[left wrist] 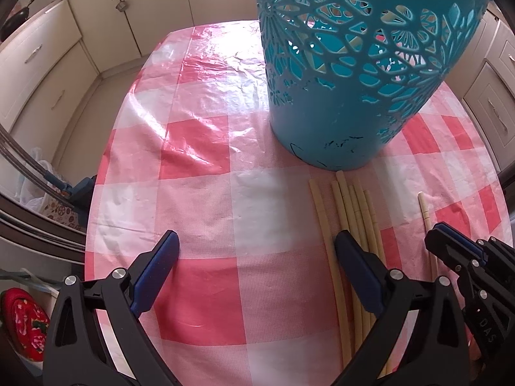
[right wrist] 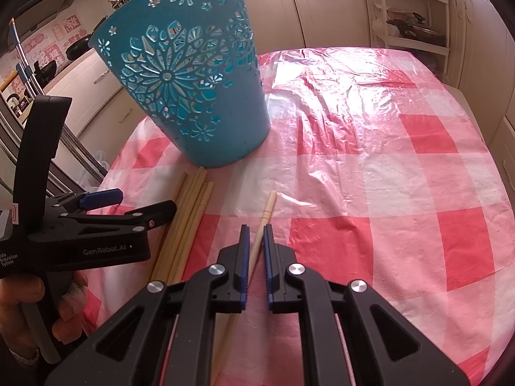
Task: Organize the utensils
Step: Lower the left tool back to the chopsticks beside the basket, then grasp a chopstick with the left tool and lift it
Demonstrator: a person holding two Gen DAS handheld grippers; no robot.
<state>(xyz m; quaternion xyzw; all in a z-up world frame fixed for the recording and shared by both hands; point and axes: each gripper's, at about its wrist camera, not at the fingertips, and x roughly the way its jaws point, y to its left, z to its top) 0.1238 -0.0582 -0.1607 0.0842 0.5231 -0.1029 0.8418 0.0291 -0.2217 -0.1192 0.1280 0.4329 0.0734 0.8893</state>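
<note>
Currently, a single chopstick (right wrist: 264, 222) is clamped by the right gripper (right wrist: 256, 229); the left gripper (left wrist: 257, 241) is held wide, unloaded.

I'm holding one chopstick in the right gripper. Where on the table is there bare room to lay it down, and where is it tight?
Free: the checked tablecloth right of the blue basket out to the far edge, and the cloth left of the basket. Crowded: the strip in front of the basket, with the chopstick pile, the open left hand-held gripper, and the right hand-held gripper shut on the single chopstick.
</note>
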